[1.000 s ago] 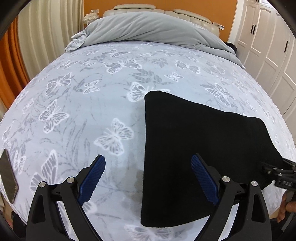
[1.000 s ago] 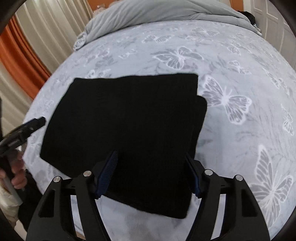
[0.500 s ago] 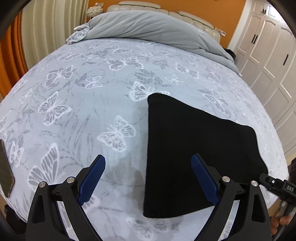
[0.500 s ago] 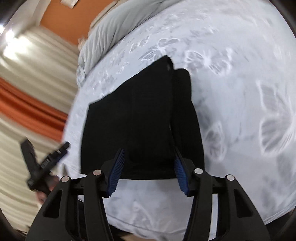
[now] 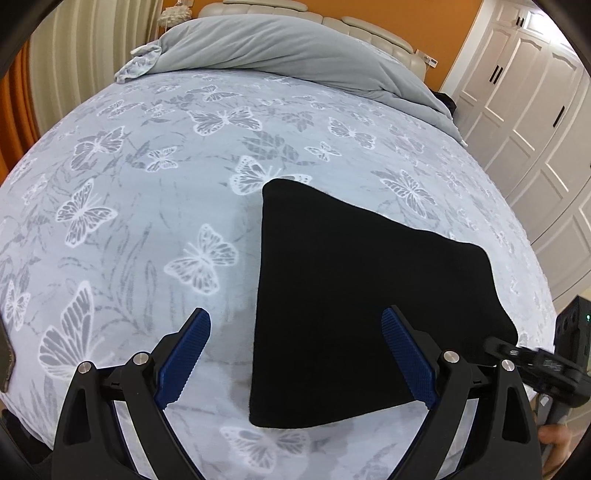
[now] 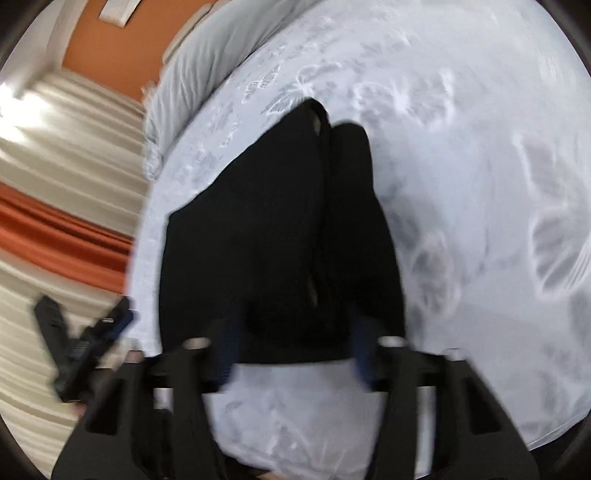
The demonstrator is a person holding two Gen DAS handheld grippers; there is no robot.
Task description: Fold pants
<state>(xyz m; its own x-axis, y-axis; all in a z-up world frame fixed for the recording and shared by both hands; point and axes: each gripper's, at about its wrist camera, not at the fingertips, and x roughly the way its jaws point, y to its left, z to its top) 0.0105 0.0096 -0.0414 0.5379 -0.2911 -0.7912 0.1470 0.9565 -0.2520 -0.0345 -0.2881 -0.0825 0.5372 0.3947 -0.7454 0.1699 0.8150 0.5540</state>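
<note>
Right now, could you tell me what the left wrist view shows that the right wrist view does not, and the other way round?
Only the left wrist view shows the white wardrobe doors, the padded headboard and the open left gripper seen from behind.

Only the right wrist view, which is blurred, shows the pants' stacked layers along their side edge and the open right gripper seen from behind.

Both show the folded black pants lying flat on the butterfly bedspread, the grey duvet and the orange wall.

The folded pants [image 5: 354, 295] are plain black. The bedsheet [image 5: 155, 206] is pale blue-grey, printed with white and grey butterflies. The duvet [image 5: 280, 48] is solid grey, the wall [image 5: 421, 26] orange, the wardrobe doors [image 5: 524, 96] white, and the gripper pads [image 5: 186, 356] ridged blue.
</note>
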